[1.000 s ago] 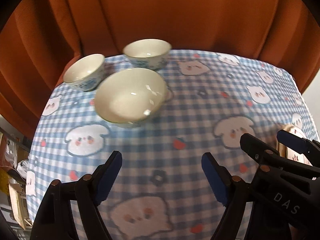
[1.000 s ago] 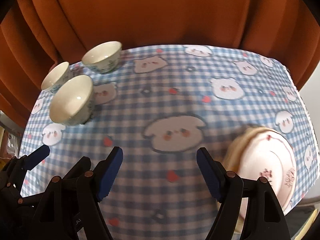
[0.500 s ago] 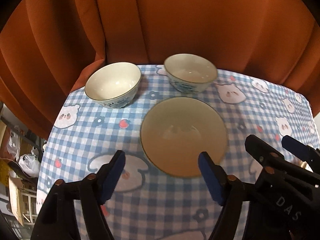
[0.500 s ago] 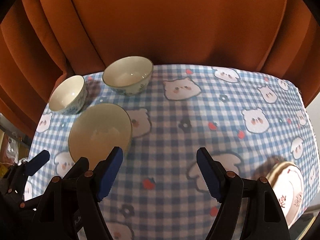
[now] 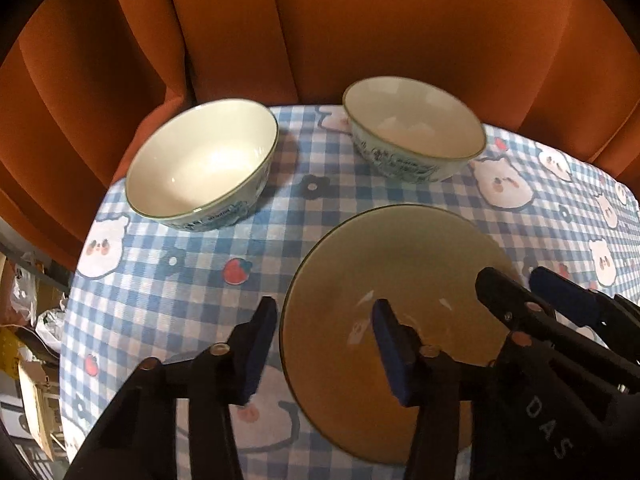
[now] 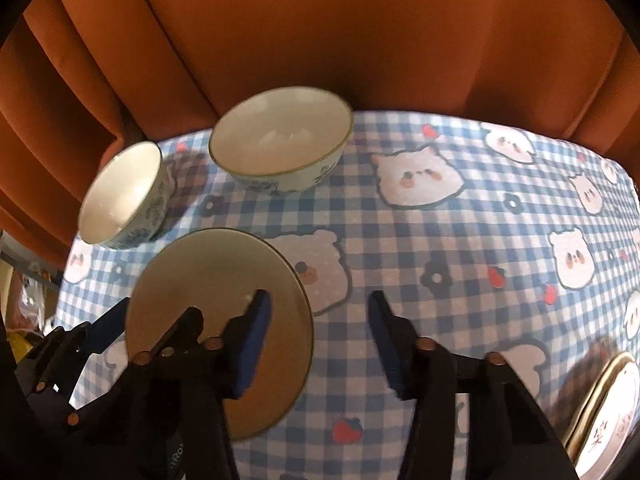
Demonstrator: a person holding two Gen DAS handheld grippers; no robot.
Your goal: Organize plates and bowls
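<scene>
Three cream bowls stand on the checked tablecloth. The large bowl point(image 5: 396, 256) point(image 6: 208, 264) is nearest, right below both grippers. Two smaller blue-patterned bowls stand behind it: one at the far left point(image 5: 200, 164) point(image 6: 120, 196), one at the back point(image 5: 412, 128) point(image 6: 280, 136). My left gripper point(image 5: 324, 352) is open and straddles the large bowl's left rim. My right gripper point(image 6: 320, 340) is open and straddles its right rim. Neither grips it. A stack of plates point(image 6: 604, 416) lies at the far right edge.
An orange curtain point(image 5: 360, 20) hangs close behind the table. The table's left edge point(image 5: 76, 280) drops off to floor clutter. Bare tablecloth point(image 6: 460, 240) spreads to the right of the bowls.
Both grippers moved forward and left, down over the large bowl, so the bowls look bigger. Their jaws narrowed somewhat but stay open. The plates slid toward the right edge of view.
</scene>
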